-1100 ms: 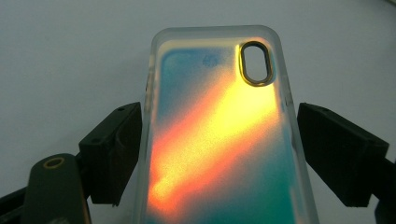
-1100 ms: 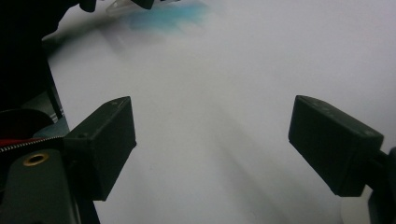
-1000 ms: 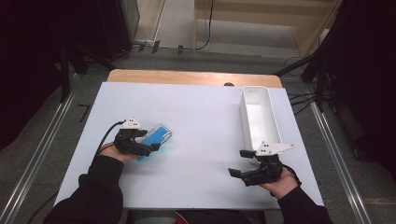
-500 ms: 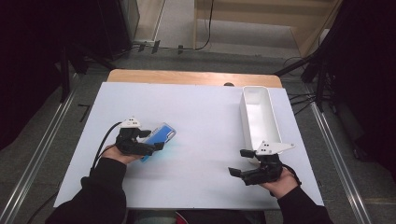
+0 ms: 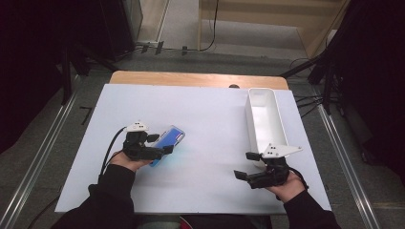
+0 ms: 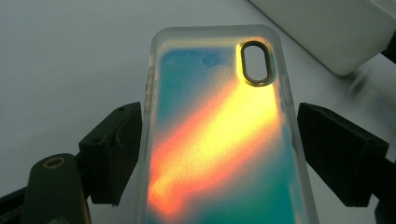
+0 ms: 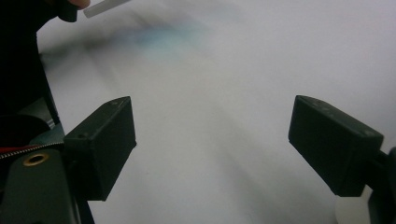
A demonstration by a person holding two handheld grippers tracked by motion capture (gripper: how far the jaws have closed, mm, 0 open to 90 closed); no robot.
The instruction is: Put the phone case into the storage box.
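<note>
Left gripper (image 5: 160, 144) at near-left of the white table top (image 5: 210, 119), jaws spread to either side of a phone case (image 5: 168, 143). In the left gripper view, phone case (image 6: 219, 135) sits between the two black pads, back side up: clear rim, teal field with an orange-yellow diagonal streak, oval camera cutout toward the far end. Visible gap between the right pad and the case edge; left pad (image 6: 114, 149) just beside the other edge, contact not certain. So released, not clamped on it. Case lying on the table top, long axis angled away toward the right in the high view, near end under the gripper body.

Right gripper (image 5: 244, 167) at near-right, held low over the table, pointing left. In the right gripper view, right gripper (image 7: 212, 140) with jaws wide apart, bare white surface between them, nothing grasped. Blurred teal patch far off near the upper left of that view.

White bin (image 5: 265, 119), long and narrow, along the right edge of the table, just beyond the right hand, well apart from the case. Corner of white bin (image 6: 336, 32) also at the top right of the left gripper view.
</note>
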